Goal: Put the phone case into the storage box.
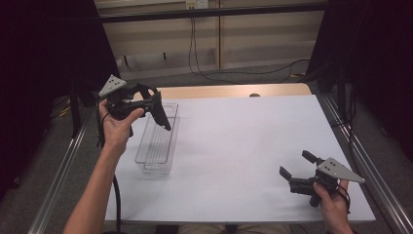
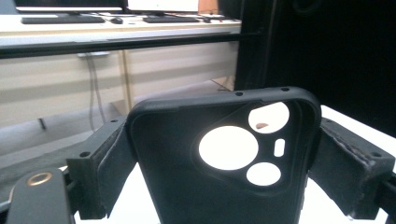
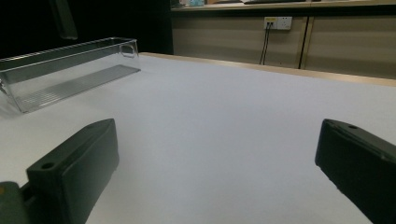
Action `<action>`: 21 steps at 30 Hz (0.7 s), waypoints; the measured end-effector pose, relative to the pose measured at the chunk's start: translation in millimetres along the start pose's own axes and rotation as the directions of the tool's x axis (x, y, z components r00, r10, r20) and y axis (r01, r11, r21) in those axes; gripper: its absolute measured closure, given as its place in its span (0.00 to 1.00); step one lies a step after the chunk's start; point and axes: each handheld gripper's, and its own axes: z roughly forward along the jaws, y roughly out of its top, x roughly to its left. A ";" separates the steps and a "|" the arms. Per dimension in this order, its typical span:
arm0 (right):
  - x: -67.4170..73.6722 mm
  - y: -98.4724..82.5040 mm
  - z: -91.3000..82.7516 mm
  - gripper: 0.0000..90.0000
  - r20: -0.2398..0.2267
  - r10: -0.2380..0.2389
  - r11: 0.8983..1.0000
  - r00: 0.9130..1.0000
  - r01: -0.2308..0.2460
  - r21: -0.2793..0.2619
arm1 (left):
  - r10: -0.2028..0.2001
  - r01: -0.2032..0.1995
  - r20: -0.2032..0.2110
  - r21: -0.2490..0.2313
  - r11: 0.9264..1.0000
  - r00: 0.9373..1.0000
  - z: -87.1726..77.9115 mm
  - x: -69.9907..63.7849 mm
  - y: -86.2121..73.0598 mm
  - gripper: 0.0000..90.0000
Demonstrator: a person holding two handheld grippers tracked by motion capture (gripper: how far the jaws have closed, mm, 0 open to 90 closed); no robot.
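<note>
Black phone case (image 2: 224,163) is clamped by its two long edges between the jaws of the left gripper (image 1: 155,110), hanging tilted above the far end of the clear plastic bin (image 1: 146,155), not yet inside it. Right gripper (image 1: 297,168) rests well to the right of the bin, near the table's (image 1: 243,141) front edge, jaws wide and empty. Risk, as I judge it: the bin is narrow, so a tilted release could catch the case on the rim, and squeezing could bow the soft case.
</note>
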 end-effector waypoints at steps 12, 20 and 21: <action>-0.1 -0.9 0.8 0.00 -0.008 -0.007 1.000 1.000 0.007 0.006 | -0.016 0.016 -0.064 -0.001 1.000 0.998 12.1 10.3 -2.3 0.15; -0.1 -1.0 0.8 0.00 -0.011 -0.006 1.000 1.000 0.006 0.007 | -0.004 0.004 -0.119 -0.003 1.000 0.993 27.1 13.8 -1.3 0.15; -0.2 -1.1 1.0 0.00 -0.014 -0.009 1.000 1.000 0.010 0.006 | -0.008 0.008 -0.116 0.002 1.000 0.993 28.1 14.1 -1.0 0.15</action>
